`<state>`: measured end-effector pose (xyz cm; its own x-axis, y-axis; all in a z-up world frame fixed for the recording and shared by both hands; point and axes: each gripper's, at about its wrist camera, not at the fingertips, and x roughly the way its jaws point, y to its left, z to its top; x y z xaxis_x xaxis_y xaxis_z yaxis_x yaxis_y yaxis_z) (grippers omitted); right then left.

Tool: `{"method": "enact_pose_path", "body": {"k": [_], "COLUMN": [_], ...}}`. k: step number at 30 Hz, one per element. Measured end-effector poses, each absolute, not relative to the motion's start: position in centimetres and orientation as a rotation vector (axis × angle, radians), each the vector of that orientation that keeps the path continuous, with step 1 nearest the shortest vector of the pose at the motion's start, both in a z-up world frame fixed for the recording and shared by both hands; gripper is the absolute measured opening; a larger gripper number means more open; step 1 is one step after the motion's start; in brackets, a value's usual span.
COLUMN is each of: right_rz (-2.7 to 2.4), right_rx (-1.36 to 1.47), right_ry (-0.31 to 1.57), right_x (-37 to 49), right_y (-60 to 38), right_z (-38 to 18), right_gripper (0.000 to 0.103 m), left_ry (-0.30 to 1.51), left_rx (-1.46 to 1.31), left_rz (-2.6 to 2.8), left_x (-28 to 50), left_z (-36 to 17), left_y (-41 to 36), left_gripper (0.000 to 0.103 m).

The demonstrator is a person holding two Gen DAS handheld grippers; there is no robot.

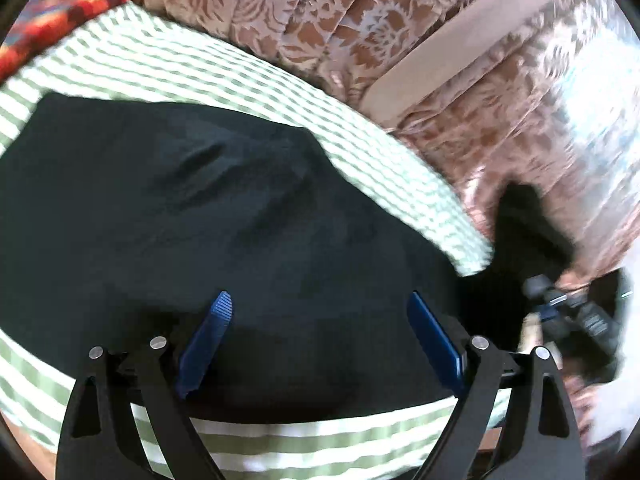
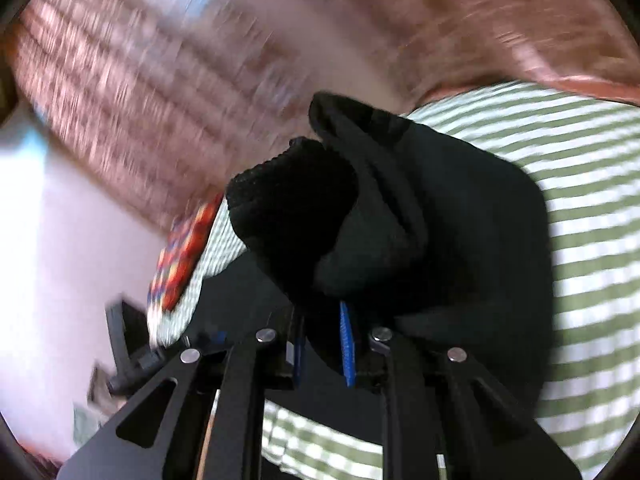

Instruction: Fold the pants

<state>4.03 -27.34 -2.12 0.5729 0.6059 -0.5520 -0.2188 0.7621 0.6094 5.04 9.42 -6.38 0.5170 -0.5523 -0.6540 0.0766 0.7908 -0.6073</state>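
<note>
Two grippers work over the black pants, which lie spread on a green-and-white striped cloth, their length running slantwise across it toward the far corner by the flowered curtain. The left gripper stands wide apart above the fabric, gripping nothing. The right gripper is pinched tight on a bunched end of the pants, lifted off the cloth. Its surroundings are smeared by blur; its pads are mostly buried in fabric.
</note>
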Motion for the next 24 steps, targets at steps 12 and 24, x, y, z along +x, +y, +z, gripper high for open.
{"method": "enact_pose_path", "body": {"k": [12, 24], "right_rz": [0.586, 0.596], "right_rx": [0.151, 0.262], "right_ry": [0.983, 0.910], "right_x": [3.1, -2.4], "right_y": [-16.9, -24.8], "right_z": [-8.4, -5.3], "right_gripper": [0.031, 0.041], "left_ry": [1.038, 1.214], "left_rx": [-0.837, -0.738], "left_rz": [-0.560, -0.573], "left_x": [7.4, 10.0], "left_z": [-7.5, -9.4], "left_y": [9.4, 4.1], "left_gripper": [0.092, 0.092]}}
